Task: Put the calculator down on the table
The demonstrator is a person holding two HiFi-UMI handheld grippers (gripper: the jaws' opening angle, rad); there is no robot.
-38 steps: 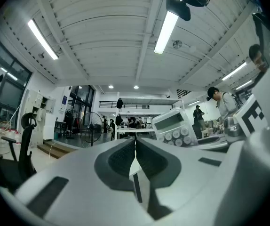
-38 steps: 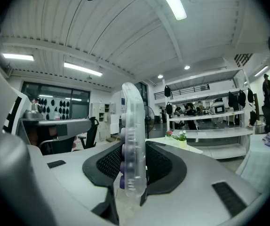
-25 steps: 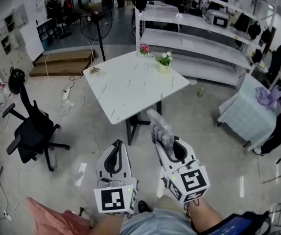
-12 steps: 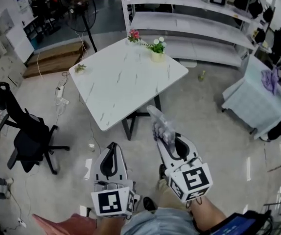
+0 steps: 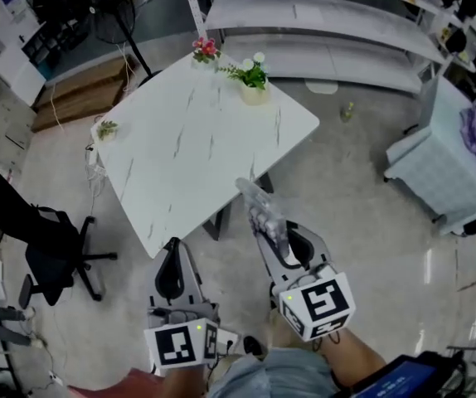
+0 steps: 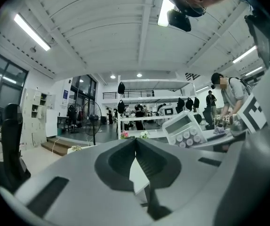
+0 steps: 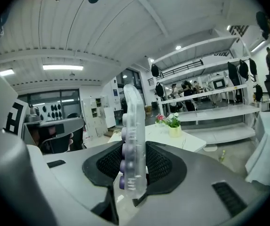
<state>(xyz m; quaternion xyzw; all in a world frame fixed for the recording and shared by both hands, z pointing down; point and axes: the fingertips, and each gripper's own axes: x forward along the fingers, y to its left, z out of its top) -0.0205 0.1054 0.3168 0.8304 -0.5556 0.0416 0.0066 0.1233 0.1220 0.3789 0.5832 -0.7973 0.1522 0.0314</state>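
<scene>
A clear-cased calculator (image 5: 261,212) with rows of purple-grey keys is held edge-up by my right gripper (image 5: 278,237), which is shut on its lower end. It hangs in the air just off the near corner of the white marble table (image 5: 190,152). In the right gripper view the calculator (image 7: 132,140) stands upright between the black pads (image 7: 161,166), with the table (image 7: 191,142) beyond. My left gripper (image 5: 172,245) is beside it on the left, shut and holding nothing, its tip near the table's front edge. The left gripper view shows the jaws (image 6: 136,142) closed and the calculator (image 6: 184,128) to the right.
Three small plants stand on the table: pink flowers (image 5: 206,50), a potted white-flowered plant (image 5: 252,77) at the far corner, and a tiny plant (image 5: 105,128) at the left edge. A black office chair (image 5: 43,230) is left, white shelving (image 5: 321,23) behind, a cloth-covered table (image 5: 449,168) right.
Both grippers have travelled forward toward the table, and the table now lies much closer beneath them. The calculator stays gripped in the right gripper; the left stays shut.
</scene>
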